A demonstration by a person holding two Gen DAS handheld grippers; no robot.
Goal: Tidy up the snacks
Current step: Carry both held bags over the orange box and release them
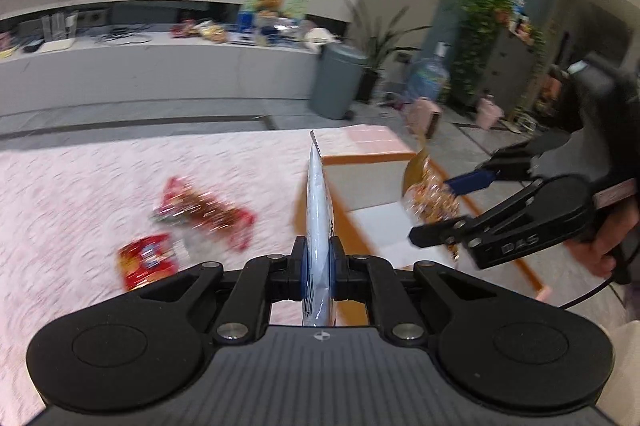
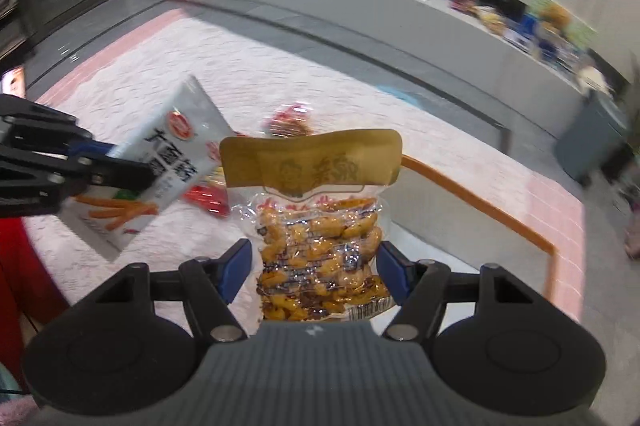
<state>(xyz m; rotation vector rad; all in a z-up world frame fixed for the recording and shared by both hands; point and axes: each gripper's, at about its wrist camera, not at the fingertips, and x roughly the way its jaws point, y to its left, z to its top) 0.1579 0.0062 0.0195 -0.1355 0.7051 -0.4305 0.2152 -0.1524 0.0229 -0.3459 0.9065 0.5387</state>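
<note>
Blue-padded, our left gripper (image 1: 319, 268) is clamping a white snack packet (image 1: 319, 209) edge-on while our right gripper (image 2: 314, 274) is pinching a peanut bag (image 2: 320, 246) above the orange-rimmed box (image 2: 480, 201), beyond which red packets (image 1: 208, 214) are lying mid-rug (image 1: 80, 193).

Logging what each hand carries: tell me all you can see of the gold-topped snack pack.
The gold-topped snack pack is a clear vacuum pouch with a matte gold header, packed with glossy orange-brown pieces, barcode at its lower edge. It stands upright between the blue pads of the right tongs, held clear of the rug, near the orange-rimmed box.
</note>
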